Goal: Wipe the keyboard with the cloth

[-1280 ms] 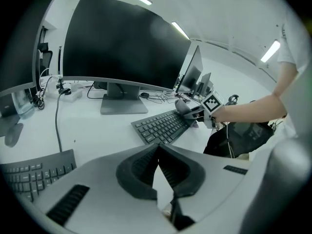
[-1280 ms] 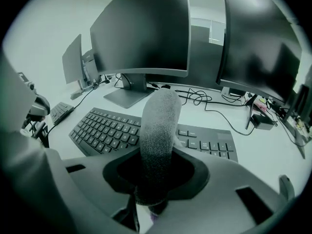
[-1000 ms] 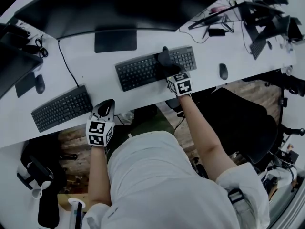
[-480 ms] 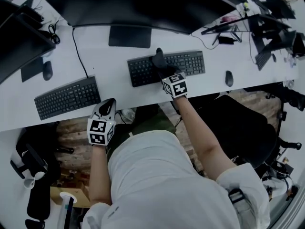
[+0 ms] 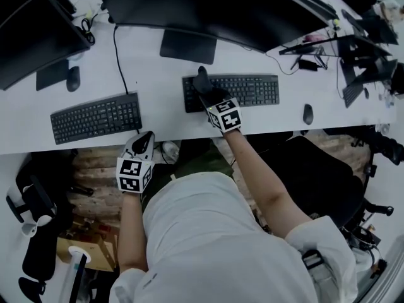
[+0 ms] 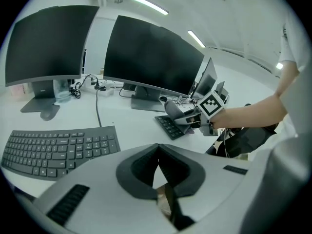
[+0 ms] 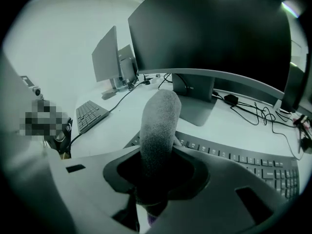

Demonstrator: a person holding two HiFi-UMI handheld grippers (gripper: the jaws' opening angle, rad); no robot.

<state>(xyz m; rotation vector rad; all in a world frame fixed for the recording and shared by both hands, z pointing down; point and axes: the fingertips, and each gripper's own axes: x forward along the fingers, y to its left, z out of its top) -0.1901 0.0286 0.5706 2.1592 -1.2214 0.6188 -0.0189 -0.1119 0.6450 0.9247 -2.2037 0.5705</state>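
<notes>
The dark keyboard point(image 5: 243, 91) lies on the white desk point(image 5: 151, 74) in front of the big monitor. My right gripper point(image 5: 208, 95) is shut on a grey cloth point(image 5: 202, 79) that rests over the keyboard's left end. In the right gripper view the cloth point(image 7: 160, 126) sticks up out of the jaws, with the keyboard point(image 7: 243, 161) stretching to the right. My left gripper point(image 5: 142, 142) hovers at the desk's front edge, shut with nothing in it. From the left gripper view, the right gripper point(image 6: 191, 118), its cloth point(image 6: 173, 108) and the keyboard point(image 6: 168, 126) show ahead.
A second keyboard point(image 5: 96, 117) lies left of the first, close to my left gripper. Two monitors point(image 5: 208, 8) stand at the back on their stands. A mouse point(image 5: 307, 113) sits to the right, another mouse point(image 5: 73, 78) at the left. Cables point(image 5: 309, 46) and gear crowd the far right.
My right gripper has slid the cloth leftward along the keyboard, from its middle to its left end. The head view has shifted; the left gripper keeps its place at the desk edge.
</notes>
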